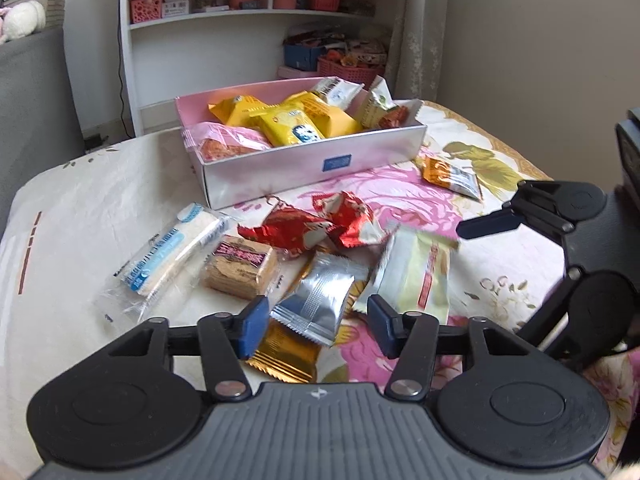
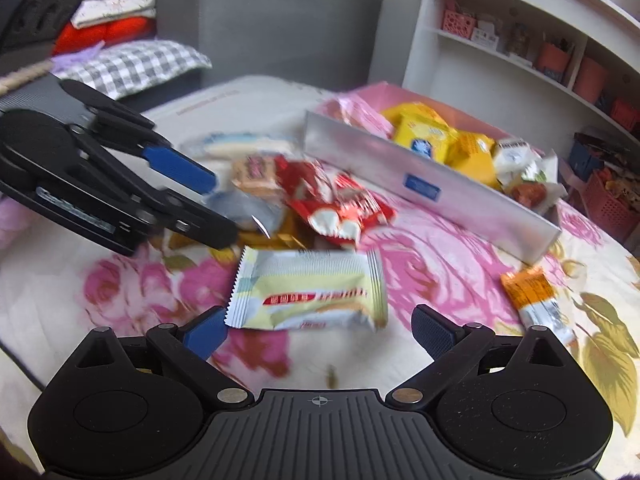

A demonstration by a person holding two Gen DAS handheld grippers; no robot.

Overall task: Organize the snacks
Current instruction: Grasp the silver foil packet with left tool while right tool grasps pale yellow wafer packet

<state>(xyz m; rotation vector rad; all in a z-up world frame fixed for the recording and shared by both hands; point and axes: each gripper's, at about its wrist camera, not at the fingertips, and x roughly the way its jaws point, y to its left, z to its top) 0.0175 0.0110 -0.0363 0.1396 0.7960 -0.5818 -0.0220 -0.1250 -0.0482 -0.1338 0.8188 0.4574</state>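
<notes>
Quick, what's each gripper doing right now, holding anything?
Left gripper: open around the silver packet, pads not visibly pressing it.
Right gripper: open wide, empty, pale yellow-green packet just ahead of it.

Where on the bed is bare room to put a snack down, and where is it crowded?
Free: the cream sheet left of the box and clear cracker pack; the floral patch between the box front, the orange packet and the pale green packet. Crowded: the pile of red wrappers, biscuits and silver packet at the left gripper. The box is nearly full.
</notes>
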